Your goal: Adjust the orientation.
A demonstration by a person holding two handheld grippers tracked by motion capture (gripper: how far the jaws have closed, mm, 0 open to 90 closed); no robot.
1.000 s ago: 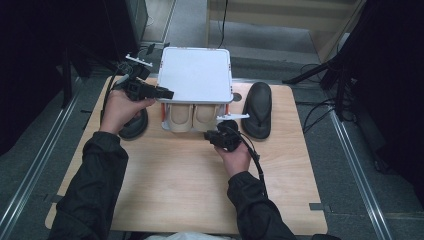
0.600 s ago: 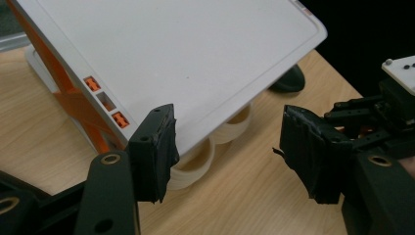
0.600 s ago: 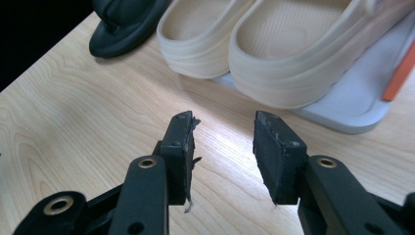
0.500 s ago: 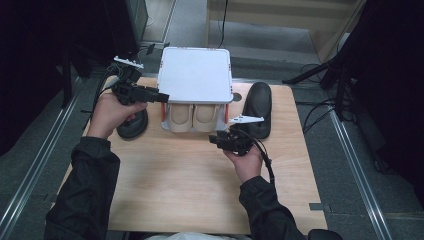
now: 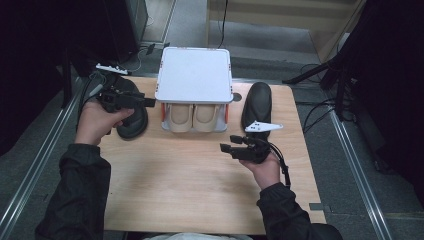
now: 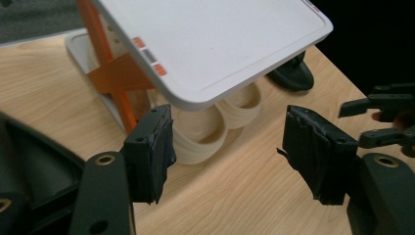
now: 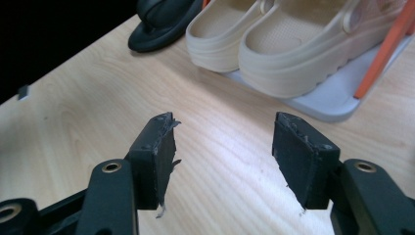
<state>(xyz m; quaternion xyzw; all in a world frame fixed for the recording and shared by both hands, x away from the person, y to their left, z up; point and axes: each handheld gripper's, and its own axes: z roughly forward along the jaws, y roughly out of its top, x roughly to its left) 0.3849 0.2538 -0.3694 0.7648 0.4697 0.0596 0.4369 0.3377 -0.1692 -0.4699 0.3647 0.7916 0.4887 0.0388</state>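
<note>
Both grippers stand released with nothing between their pads; the left gripper (image 5: 145, 102) sits at the left of the surface (image 5: 190, 180), held in the left hand (image 5: 97, 122) above a black shoe (image 5: 134, 125), its jaws pointing right toward the rack; the right gripper's (image 5: 227, 147) jaws have just been opening, and it hovers over bare wood in the right hand (image 5: 265, 167), near and right of the rack, jaws pointing left; between the two, toward the far edge, stands a small white shoe rack (image 5: 194, 75) with orange side braces (image 6: 115, 73); a pair of cream clogs (image 5: 192, 117) rests on its lower shelf, toes toward the near side; a second black shoe (image 5: 257, 102) lies just right of the rack, just beyond the right gripper.
</note>
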